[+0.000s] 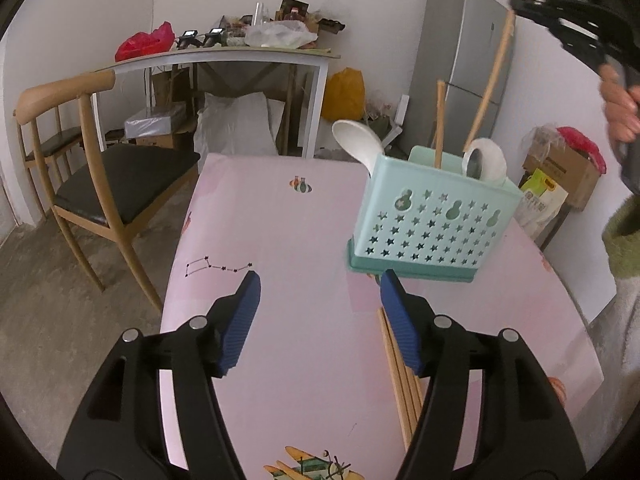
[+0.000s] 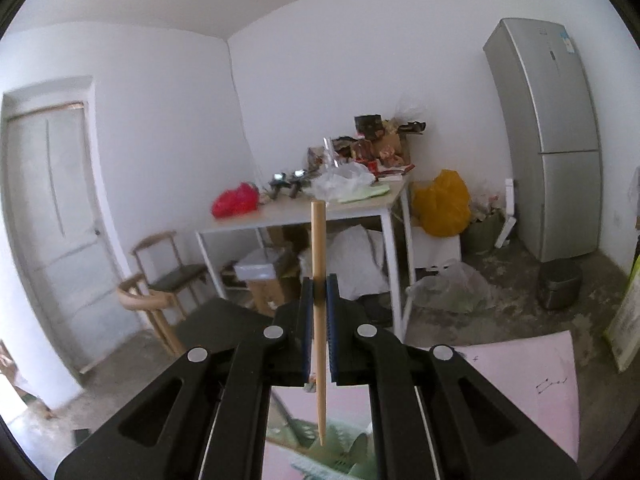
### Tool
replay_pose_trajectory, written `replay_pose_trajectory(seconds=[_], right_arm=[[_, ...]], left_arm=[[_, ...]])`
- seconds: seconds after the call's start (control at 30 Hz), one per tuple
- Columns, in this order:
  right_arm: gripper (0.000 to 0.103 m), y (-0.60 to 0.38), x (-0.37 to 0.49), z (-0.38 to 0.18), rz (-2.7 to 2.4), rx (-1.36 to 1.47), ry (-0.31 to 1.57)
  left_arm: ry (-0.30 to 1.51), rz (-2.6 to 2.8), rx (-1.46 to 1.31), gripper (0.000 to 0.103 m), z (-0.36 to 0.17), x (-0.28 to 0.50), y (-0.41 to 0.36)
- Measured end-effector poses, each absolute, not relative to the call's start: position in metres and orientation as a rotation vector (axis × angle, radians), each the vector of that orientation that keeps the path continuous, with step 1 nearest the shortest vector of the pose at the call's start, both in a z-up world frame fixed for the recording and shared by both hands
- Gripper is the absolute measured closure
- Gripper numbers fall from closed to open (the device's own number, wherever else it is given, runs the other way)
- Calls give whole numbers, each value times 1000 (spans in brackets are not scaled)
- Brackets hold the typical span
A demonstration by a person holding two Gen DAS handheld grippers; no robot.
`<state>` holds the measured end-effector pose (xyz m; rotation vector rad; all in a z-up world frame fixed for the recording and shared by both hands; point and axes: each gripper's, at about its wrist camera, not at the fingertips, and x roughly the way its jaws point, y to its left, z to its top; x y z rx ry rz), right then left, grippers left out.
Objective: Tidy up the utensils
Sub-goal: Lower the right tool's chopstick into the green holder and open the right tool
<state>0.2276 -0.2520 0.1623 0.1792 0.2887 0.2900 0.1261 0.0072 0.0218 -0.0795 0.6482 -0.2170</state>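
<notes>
A thin, stiff, light wooden chopstick [image 2: 319, 300] is clamped mid-shaft in the right gripper [image 2: 319, 292], apparently over the teal holder [image 1: 434, 224]. More chopsticks [image 1: 400, 380] lie on the pink table [image 1: 300, 240], best pinched mid-length; the left gripper [image 1: 320, 292] stands with jaws apart.

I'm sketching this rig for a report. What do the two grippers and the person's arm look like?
Both the left gripper and the right gripper have black plastic frames with triangular cut-outs and round silver rivets. The fingers carry ribbed blue pads. No cables show. The person's right hand is bare, below it a fuzzy green cuff on a pale sleeve.
</notes>
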Motion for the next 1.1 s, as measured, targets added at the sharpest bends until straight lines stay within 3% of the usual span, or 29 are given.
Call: replay_pose_trajectory(seconds=[0.5,0.57,0.63,0.8,1.1], right_arm=[[95,-242,280,78,262,139,563],[89,-247,277,79,253,146,556],[68,-254,270,83,233,151,531],[60,-274,249,99,187,172,459],[58,-303,169,118,158,238,320]], left_arm=[[695,-213,-50,44,10,132,5],[700,-212,-49,44,9,132,5],[705,-212,-48,43,8,133,4],[710,-215,-40,43,8,132,2],[732,-228,1,43,4,130,-2]])
